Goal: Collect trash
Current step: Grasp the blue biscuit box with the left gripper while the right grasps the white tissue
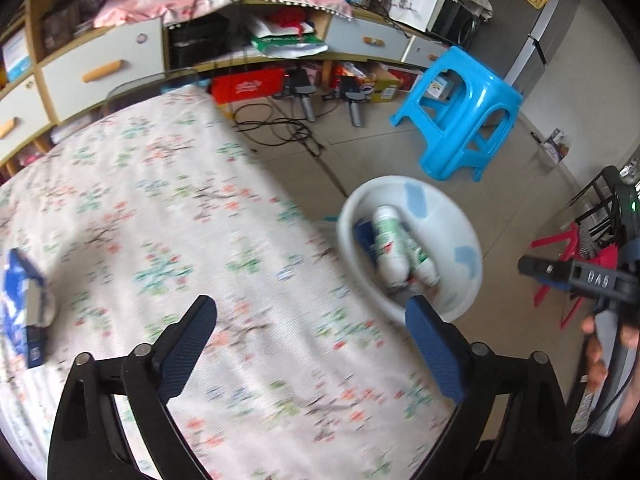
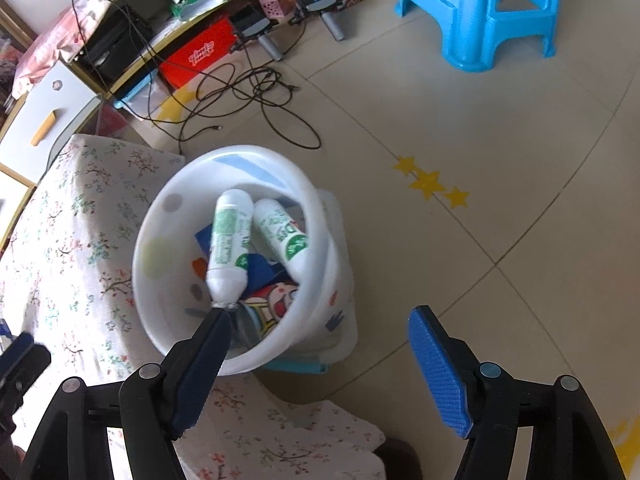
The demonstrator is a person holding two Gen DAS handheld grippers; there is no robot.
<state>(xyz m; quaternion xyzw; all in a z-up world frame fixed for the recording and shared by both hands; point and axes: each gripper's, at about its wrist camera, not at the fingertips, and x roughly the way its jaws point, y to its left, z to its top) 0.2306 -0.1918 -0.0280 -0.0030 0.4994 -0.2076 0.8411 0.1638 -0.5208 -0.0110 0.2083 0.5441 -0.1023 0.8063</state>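
A white plastic bin (image 2: pixel 160 216) stands beside the floral-cloth table (image 1: pixel 160 200), with two white-and-green bottles (image 2: pixel 230 240) and colourful wrappers (image 2: pixel 272 300) inside. It also shows in the left wrist view (image 1: pixel 452 220). My right gripper (image 2: pixel 320 336) is open and empty above the bin's near rim. My left gripper (image 1: pixel 312 328) is open and empty over the table near its right edge. A blue packet (image 1: pixel 20 304) lies on the table at the far left. The right gripper's body (image 1: pixel 580 276) shows at the right of the left wrist view.
A blue plastic stool (image 1: pixel 460 112) stands on the tiled floor (image 2: pixel 480 120). Black cables (image 2: pixel 240 96), boxes and chargers lie under a low cabinet (image 1: pixel 100 68) behind the table. A red stool (image 1: pixel 568 248) stands at the right.
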